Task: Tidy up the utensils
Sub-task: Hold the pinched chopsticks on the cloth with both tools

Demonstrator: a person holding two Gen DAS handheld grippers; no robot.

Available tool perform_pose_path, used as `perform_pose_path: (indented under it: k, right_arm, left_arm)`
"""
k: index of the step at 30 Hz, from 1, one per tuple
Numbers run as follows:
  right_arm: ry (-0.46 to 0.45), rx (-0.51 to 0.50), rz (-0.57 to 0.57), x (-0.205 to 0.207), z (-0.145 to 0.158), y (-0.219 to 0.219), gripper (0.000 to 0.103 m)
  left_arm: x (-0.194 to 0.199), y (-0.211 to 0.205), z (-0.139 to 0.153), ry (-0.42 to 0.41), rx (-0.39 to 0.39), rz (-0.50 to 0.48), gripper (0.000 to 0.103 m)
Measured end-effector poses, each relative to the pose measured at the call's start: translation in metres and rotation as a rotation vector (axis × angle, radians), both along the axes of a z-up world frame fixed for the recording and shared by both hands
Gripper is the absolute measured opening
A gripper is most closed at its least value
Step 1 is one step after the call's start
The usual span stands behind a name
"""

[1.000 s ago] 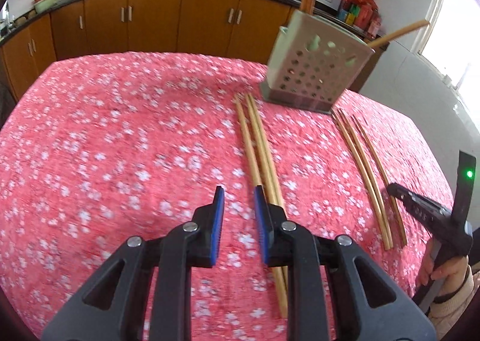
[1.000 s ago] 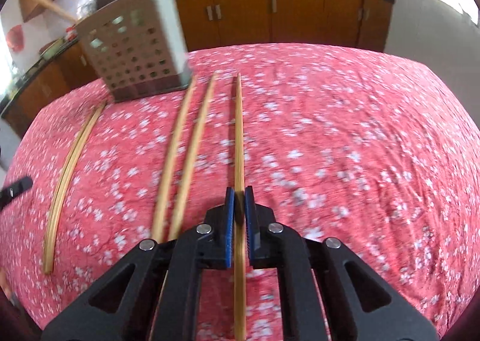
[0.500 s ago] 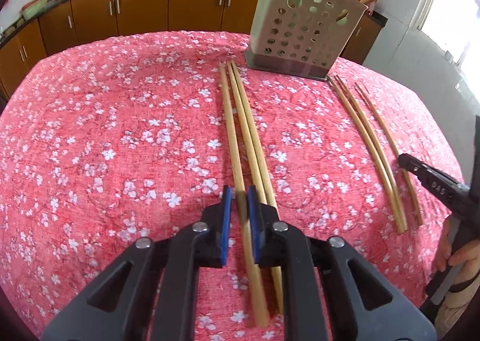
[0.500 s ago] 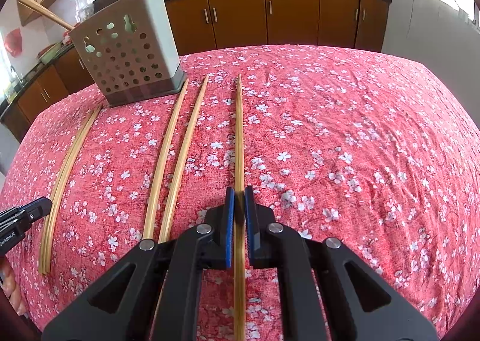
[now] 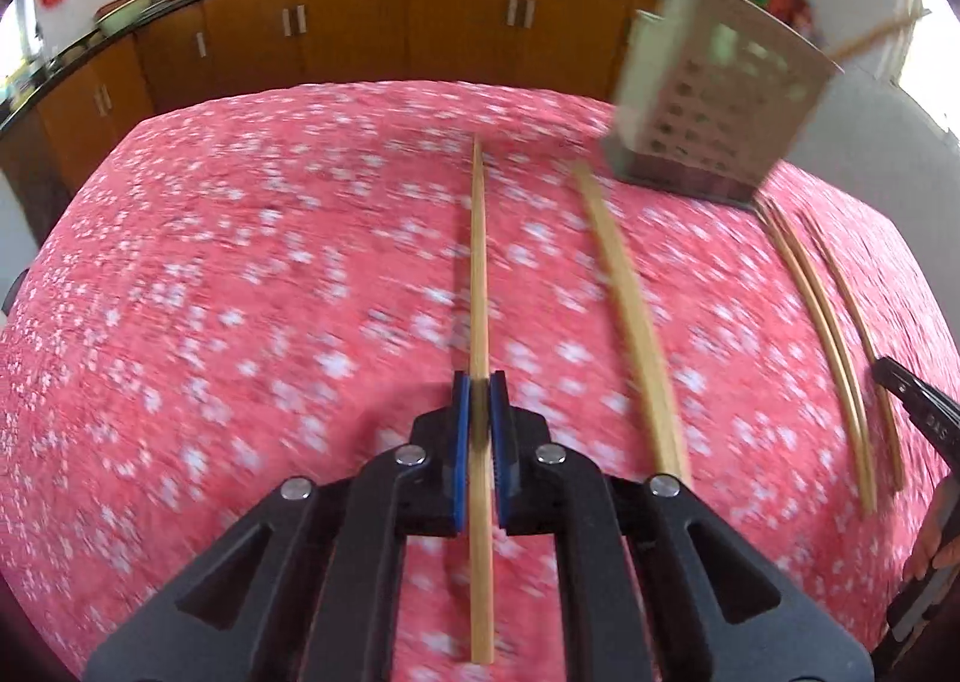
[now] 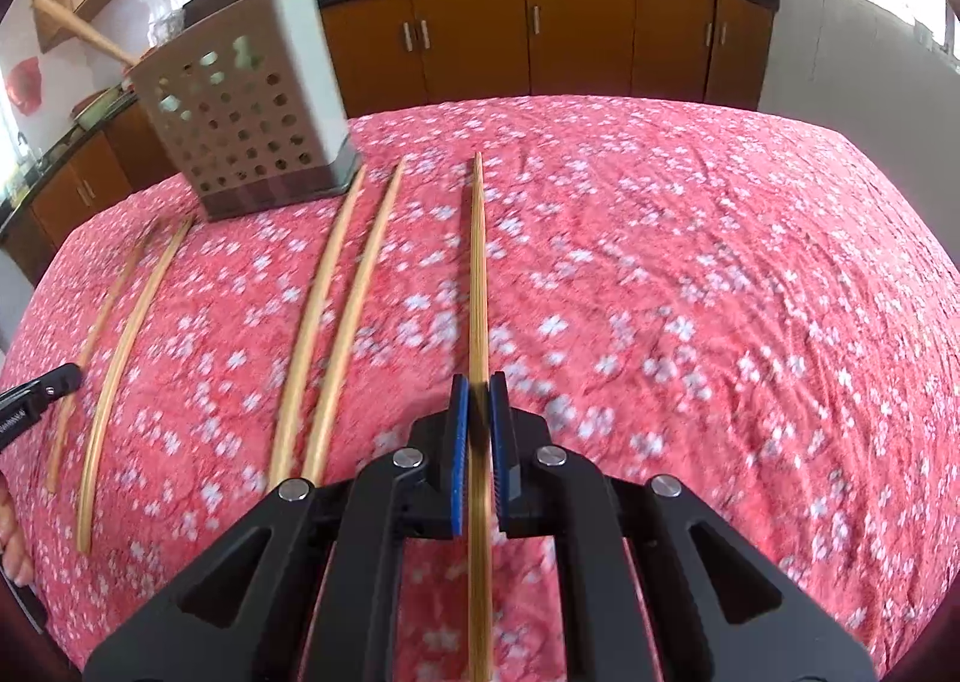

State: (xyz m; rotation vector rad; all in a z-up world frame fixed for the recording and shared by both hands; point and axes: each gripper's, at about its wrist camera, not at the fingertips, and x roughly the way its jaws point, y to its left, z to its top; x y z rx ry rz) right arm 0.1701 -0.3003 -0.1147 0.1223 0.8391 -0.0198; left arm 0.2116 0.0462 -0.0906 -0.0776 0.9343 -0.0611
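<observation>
My left gripper (image 5: pixel 478 382) is shut on a wooden chopstick (image 5: pixel 478 262) that points away along the red floral tablecloth, lifted slightly. More chopsticks (image 5: pixel 636 334) lie to its right, and a further pair (image 5: pixel 822 322) beyond. The perforated beige utensil holder (image 5: pixel 714 100) stands at the far right with sticks in it. My right gripper (image 6: pixel 478 382) is shut on another chopstick (image 6: pixel 478 262). Two chopsticks (image 6: pixel 336 322) lie left of it, two more (image 6: pixel 114 358) farther left. The holder (image 6: pixel 246 112) stands at the far left.
The table (image 6: pixel 720 292) is covered by a red flowered cloth. Brown kitchen cabinets (image 6: pixel 540 40) and a counter with pans run behind it. The other gripper's tip shows at the left edge of the right wrist view (image 6: pixel 36 394) and the right edge of the left wrist view (image 5: pixel 918 406).
My left gripper moved onto a chopstick, closed on it and shifted it left, away from its neighbours. My right gripper stayed shut on its chopstick.
</observation>
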Motion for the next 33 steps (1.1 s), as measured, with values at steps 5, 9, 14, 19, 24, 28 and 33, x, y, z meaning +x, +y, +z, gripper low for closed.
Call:
perform_pose_path:
  k: [5, 9, 14, 19, 24, 28, 33]
  right_arm:
    - [-0.001, 0.002, -0.016, 0.011, 0.0, -0.004, 0.008]
    - [0.0, -0.01, -0.015, 0.012, 0.0, -0.002, 0.008]
    - [0.001, -0.03, -0.016, 0.013, 0.0, -0.001, 0.009]
    - [0.001, -0.028, -0.015, 0.014, -0.001, 0.0, 0.009]
    - [0.0, -0.015, -0.016, 0.013, -0.001, -0.002, 0.009]
    - [0.0, -0.016, -0.018, 0.013, -0.001, -0.001, 0.009]
    - [0.0, -0.016, -0.018, 0.013, -0.001, -0.001, 0.009]
  left_arm:
    - [0.005, 0.015, -0.004, -0.034, -0.027, 0.014, 0.009]
    - [0.0, 0.015, -0.007, -0.054, -0.024, 0.018, 0.01]
    - [-0.007, 0.022, -0.008, -0.056, -0.087, 0.03, 0.01]
    - [-0.007, 0.023, -0.007, -0.056, -0.086, 0.031, 0.01]
    - [-0.007, 0.022, -0.008, -0.056, -0.085, 0.032, 0.01]
    - [-0.006, 0.022, -0.008, -0.056, -0.09, 0.032, 0.01]
    - [-0.006, 0.022, -0.008, -0.056, -0.091, 0.033, 0.01]
